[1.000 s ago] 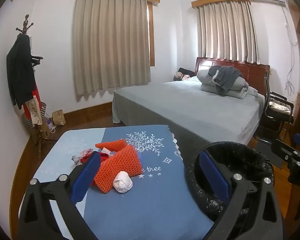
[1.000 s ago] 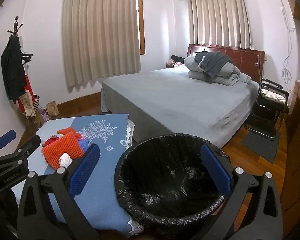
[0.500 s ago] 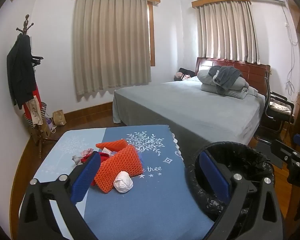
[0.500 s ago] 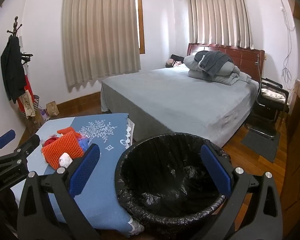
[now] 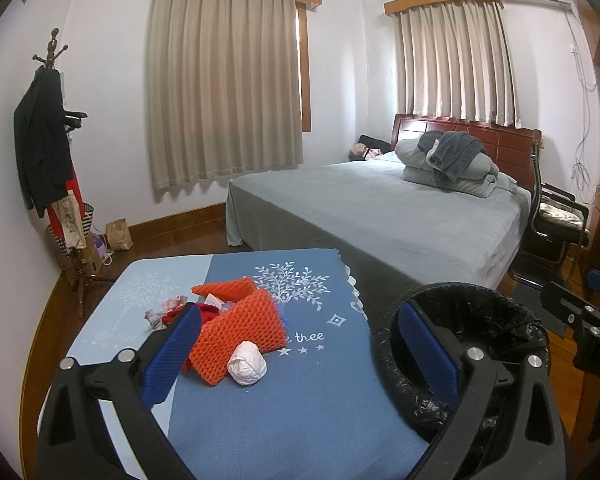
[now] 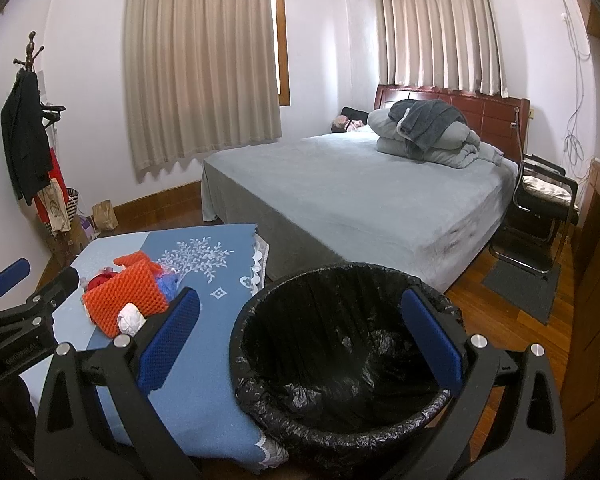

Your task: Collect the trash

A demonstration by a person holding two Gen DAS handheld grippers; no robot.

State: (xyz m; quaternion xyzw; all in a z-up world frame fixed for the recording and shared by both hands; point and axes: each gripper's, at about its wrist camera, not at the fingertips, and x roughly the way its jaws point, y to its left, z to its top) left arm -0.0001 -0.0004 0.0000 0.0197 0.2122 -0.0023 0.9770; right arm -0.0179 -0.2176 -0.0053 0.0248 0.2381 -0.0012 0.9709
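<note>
Fingers (image 5: pixel 172 356) of the left gripper (image 5: pixel 300 356) stand spread wide with nothing between them, hovering above the near edge of the table (image 5: pixel 300 420). Fingers (image 6: pixel 430 340) of the right gripper (image 6: pixel 300 340) are likewise spread and empty, poised over the bin (image 6: pixel 340 360), which is lined with a black bag and stands just beside the table's right edge.

In the left wrist view, the trash lies on the blue cloth at about 11 o'clock from the gap between the left fingers. Nearest is a white wad (image 5: pixel 247 363), touching the front corner of an orange foam net (image 5: pixel 240 336). A second orange net (image 5: pixel 224 289) sits just behind it, and red and pale scraps (image 5: pixel 172 308) are bunched at the pile's 9 o'clock side, partly hidden by the left finger. The bin (image 5: pixel 500 320) shows at 3 o'clock from the pile, off the table.

Beyond the table at 12 to 2 o'clock is a grey bed (image 5: pixel 380 216) with folded bedding (image 5: pixel 448 164) by the headboard. A coat stand (image 5: pixel 48 148) hung with dark clothes is at 10 o'clock by the wall, a chair (image 5: pixel 556 220) at 3 o'clock beside the bed. Beige curtains (image 5: pixel 224 88) cover both windows on the far walls.
</note>
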